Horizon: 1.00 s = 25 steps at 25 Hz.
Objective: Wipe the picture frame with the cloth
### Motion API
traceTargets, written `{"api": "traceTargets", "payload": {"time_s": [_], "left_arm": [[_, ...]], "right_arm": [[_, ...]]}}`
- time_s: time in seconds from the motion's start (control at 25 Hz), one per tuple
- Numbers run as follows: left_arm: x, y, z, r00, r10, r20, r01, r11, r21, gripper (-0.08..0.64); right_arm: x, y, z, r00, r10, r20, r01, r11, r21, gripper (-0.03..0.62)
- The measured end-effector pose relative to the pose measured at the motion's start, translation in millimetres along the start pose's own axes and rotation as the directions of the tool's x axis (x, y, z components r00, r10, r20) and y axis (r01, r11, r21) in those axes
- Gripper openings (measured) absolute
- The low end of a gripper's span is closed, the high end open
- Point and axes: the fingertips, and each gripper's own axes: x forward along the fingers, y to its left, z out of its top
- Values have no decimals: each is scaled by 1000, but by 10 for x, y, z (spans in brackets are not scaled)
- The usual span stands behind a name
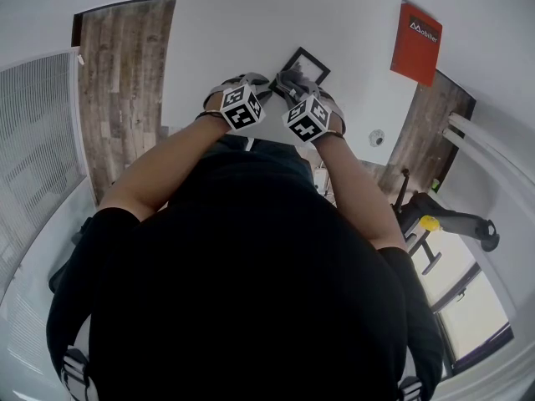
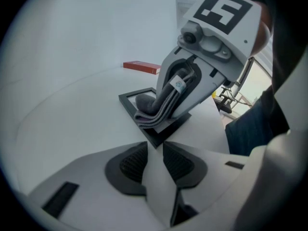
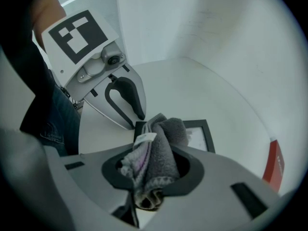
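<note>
A black picture frame (image 1: 308, 62) lies flat on the white table (image 1: 226, 32). My left gripper (image 2: 155, 146) is shut on its near corner, and the frame's black edge (image 2: 129, 101) runs away from the jaws. My right gripper (image 3: 156, 153) is shut on a folded grey cloth (image 3: 166, 138). The cloth (image 2: 154, 107) rests on the frame's glass (image 3: 202, 134), with the right gripper (image 2: 163, 113) standing steeply over it. In the head view both grippers sit side by side at the frame's near edge, left (image 1: 255, 80) and right (image 1: 289, 82). The left gripper's tips (image 3: 138, 117) meet the frame's corner.
A red book (image 1: 415, 44) lies at the table's far right (image 2: 140, 67) (image 3: 274, 165). A wall rises behind the table. Beyond the table's right edge a black stand with a yellow part (image 1: 428, 221) sits on the wood floor (image 1: 125, 73).
</note>
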Motion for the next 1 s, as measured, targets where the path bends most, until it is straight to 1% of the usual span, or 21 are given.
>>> {"api": "traceTargets", "payload": {"time_s": [0.2,0.36,0.72,0.84,1.0], "left_arm": [[10,0,12,1000,10,-6,-10,1000,11,107],[21,-1,4,1000,14,-6,-14,1000,12,107],[3,2,1,1000,24,1,-24,1000,16,107],[12,0,-1,1000,25,5,-25,999,20,106],[16,13,2,1000,12,13,-12,1000,14,103]], "right_arm": [[-2,146,-10,999,32,-2,-32,999,-36,103],[7,217,-22,1000,30,-2,-30,997,-66,103],[-22,210,-3,1000,29,12,-28,997,-73,103],[-74,174,-3,999,23,25,-21,998,-62,103],[-196,27,24,998,10,58,-10,1000,-1,103]]}}
